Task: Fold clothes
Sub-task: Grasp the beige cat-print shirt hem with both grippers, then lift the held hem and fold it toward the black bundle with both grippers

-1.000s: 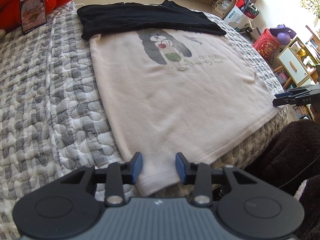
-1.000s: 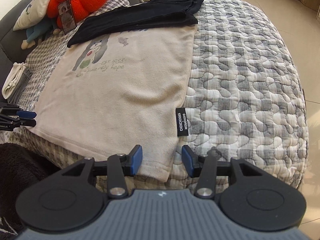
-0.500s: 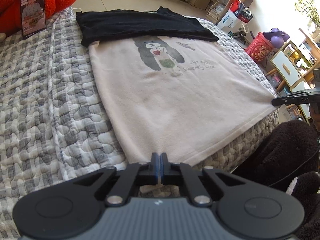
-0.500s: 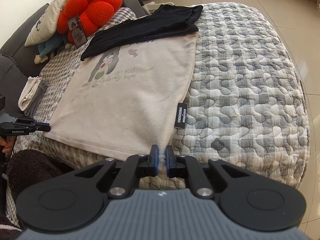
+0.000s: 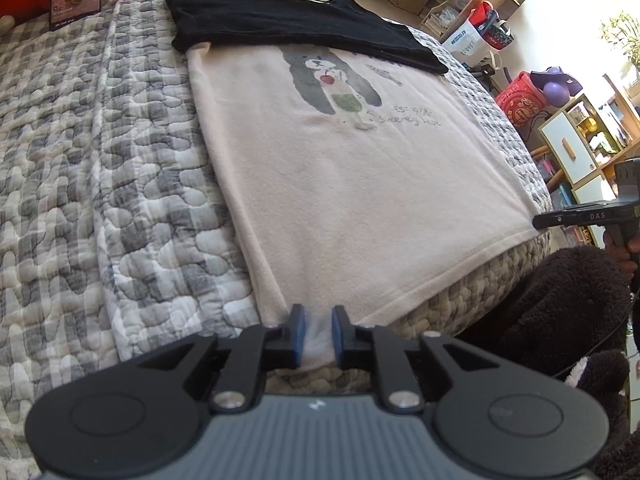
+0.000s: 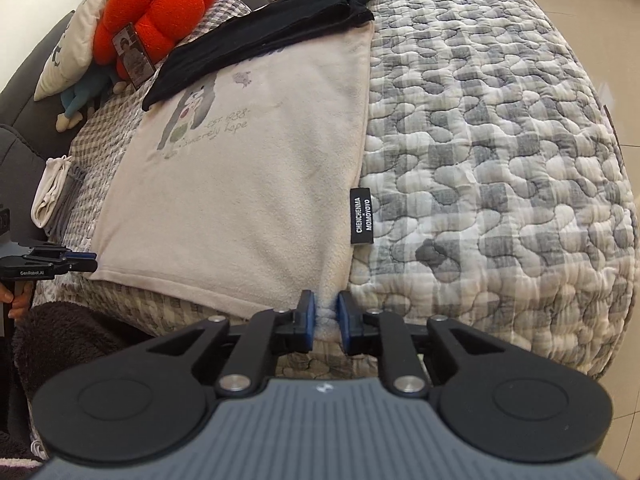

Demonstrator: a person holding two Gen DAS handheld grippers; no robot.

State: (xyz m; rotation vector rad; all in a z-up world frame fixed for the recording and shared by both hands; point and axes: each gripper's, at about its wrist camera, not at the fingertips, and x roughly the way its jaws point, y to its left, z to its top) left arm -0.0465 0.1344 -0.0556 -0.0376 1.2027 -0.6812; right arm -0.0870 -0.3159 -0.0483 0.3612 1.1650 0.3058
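Note:
A cream T-shirt (image 5: 340, 180) with a bear print lies flat on the bed, its black top part (image 5: 288, 20) at the far end. My left gripper (image 5: 319, 334) sits at the near left hem corner. Its jaws are opening, with the hem cloth lying in the narrow gap between the blue pads. My right gripper (image 6: 325, 320) is at the other hem corner of the shirt (image 6: 248, 184), its jaws also opening with cloth between them. Each gripper shows in the other's view: the right one (image 5: 560, 220), the left one (image 6: 80, 258).
A grey patchwork quilt (image 6: 500, 160) covers the bed. A red cushion (image 6: 156, 12) and a white pillow lie at the head end. Shelves and boxes (image 5: 580, 148) stand beyond the bed's edge. A person's dark fluffy garment (image 5: 568, 300) is close to the near edge.
Both grippers went from wide open around the hem corners to shut on them, and now their jaws stand slightly apart again. The shirt stays flat.

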